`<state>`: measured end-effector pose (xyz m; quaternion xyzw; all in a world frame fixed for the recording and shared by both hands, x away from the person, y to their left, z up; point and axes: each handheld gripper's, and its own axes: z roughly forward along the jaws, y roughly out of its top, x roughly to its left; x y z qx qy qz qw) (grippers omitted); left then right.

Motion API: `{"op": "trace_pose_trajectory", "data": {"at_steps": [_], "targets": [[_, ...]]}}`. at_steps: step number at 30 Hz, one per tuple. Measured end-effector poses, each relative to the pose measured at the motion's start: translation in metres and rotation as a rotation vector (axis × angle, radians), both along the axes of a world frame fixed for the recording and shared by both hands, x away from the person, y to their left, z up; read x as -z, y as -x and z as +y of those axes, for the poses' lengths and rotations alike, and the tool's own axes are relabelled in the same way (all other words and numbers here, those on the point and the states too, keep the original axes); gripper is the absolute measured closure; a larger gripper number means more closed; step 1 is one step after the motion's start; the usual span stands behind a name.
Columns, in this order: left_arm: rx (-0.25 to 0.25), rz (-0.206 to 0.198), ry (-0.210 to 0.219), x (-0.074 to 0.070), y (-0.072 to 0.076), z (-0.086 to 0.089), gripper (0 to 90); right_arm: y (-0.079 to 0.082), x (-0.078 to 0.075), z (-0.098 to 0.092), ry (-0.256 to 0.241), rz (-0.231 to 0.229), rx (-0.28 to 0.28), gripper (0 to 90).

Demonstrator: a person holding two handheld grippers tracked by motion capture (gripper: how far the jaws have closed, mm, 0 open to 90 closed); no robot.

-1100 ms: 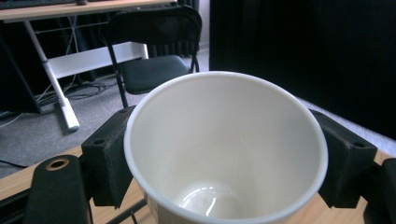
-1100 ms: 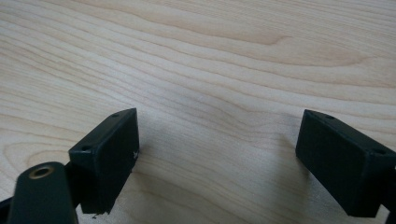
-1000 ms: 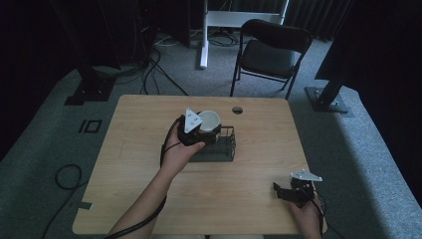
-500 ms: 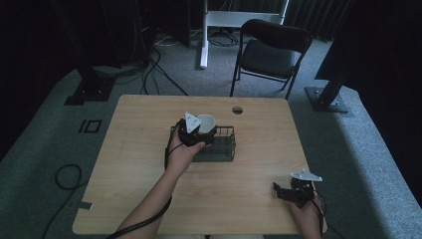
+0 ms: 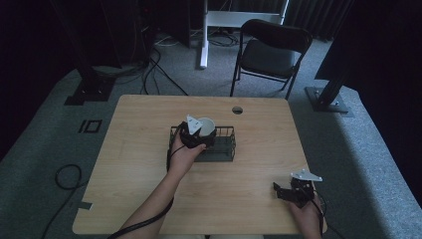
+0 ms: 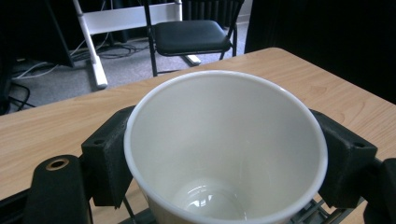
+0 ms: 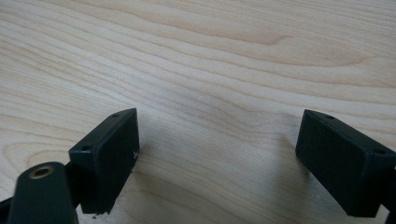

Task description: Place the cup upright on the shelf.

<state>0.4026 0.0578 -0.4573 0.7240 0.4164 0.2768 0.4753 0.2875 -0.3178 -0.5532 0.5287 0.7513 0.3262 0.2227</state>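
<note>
I have the white cup (image 6: 224, 149) clamped between my left gripper (image 6: 229, 154)'s two black jaws, one pressed on each side of its wall. The cup is plain, glossy white, wider at the rim than at the base, with a thin rounded lip; it is empty, and light glints off its round bottom. It sits upright, mouth up, over the left end of the black wire basket (image 5: 224, 147), which stands near the middle of the table (image 5: 139, 124), a little toward the far edge. My right gripper (image 5: 291, 193) rests low near the table's near right corner, jaws spread wide over bare wood, holding nothing.
</note>
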Motion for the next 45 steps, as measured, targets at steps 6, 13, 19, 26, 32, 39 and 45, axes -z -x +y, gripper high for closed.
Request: {"op": "trace_pose_trajectory", "data": {"at_steps": [6,13,19,26,32,39,45], "targets": [[-0.002,0.015,-0.008,0.006,-0.002,0.000,20.5,0.000,0.000,0.000,0.000,0.000,0.000,13.1],[0.006,-0.001,-0.032,0.008,-0.001,-0.003,20.4,0.000,0.000,0.000,0.000,0.000,0.000,13.1],[0.009,0.015,-0.040,0.005,0.000,-0.005,19.2,0.000,0.000,0.000,0.000,0.000,0.000,13.1],[0.042,0.007,-0.048,-0.002,0.004,-0.004,12.5,0.000,0.000,0.000,0.000,0.000,0.000,13.1],[0.045,0.007,-0.040,-0.006,0.008,0.001,12.4,0.000,0.000,0.000,0.000,0.000,0.000,13.1],[0.060,0.002,-0.025,-0.011,0.012,0.007,11.1,0.000,0.000,0.000,0.000,0.000,0.000,13.1],[0.058,-0.003,-0.023,-0.013,0.017,0.012,9.8,0.000,0.000,0.000,0.000,0.000,0.000,13.1]]}}
